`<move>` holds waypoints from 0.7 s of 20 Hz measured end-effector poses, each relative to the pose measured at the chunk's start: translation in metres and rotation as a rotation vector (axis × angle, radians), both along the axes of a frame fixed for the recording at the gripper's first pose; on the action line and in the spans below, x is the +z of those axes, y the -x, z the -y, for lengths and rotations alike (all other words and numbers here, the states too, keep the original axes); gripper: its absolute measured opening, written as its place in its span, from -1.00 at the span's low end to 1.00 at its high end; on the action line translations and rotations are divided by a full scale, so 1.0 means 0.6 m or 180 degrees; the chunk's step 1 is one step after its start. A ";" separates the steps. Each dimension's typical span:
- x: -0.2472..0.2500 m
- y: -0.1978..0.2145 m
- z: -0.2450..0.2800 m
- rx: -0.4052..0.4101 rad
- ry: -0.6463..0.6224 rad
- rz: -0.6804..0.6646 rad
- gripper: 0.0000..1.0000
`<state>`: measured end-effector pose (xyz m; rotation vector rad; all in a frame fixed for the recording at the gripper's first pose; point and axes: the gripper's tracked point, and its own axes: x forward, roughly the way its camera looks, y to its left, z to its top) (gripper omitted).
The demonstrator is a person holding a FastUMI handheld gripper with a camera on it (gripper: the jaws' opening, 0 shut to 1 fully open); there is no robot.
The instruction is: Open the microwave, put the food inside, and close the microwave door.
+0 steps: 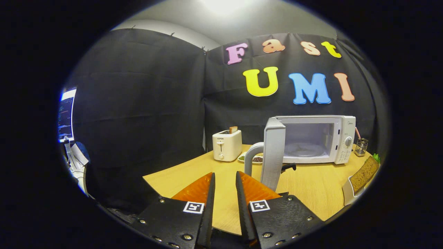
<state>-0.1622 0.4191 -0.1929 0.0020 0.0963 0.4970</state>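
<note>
While the door stands swung out, the parts read as follows.
Gripper (225, 178): fingers parted by a narrow gap, holding nothing, over the near table edge.
Microwave (316, 139): on the wooden table (311, 186), cavity exposed, glass turntable (304, 149) bare.
Door (274, 152): open, just ahead of the right finger.
Food (364, 174): on a white dish, right of the fingers, near the table edge.
Toaster (227, 145): left of the microwave, one slice up.
Plate (252, 158): between toaster and door.

A white two-slot toaster (226, 145) with bread in it stands far left on the light wooden table (311, 186), a plate of dark food (252, 158) just right of it. A wire mesh holder (361, 147) stands far right.
</note>
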 end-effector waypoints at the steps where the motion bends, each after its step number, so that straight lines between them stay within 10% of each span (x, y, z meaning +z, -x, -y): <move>1: 0.013 0.010 0.011 0.0055 -0.0038 0.0037 -0.32; 9: 0.096 0.013 0.179 -0.0066 -0.0052 0.0495 0.17; 14: 0.104 -0.033 0.342 -0.0658 -0.0043 0.0664 0.70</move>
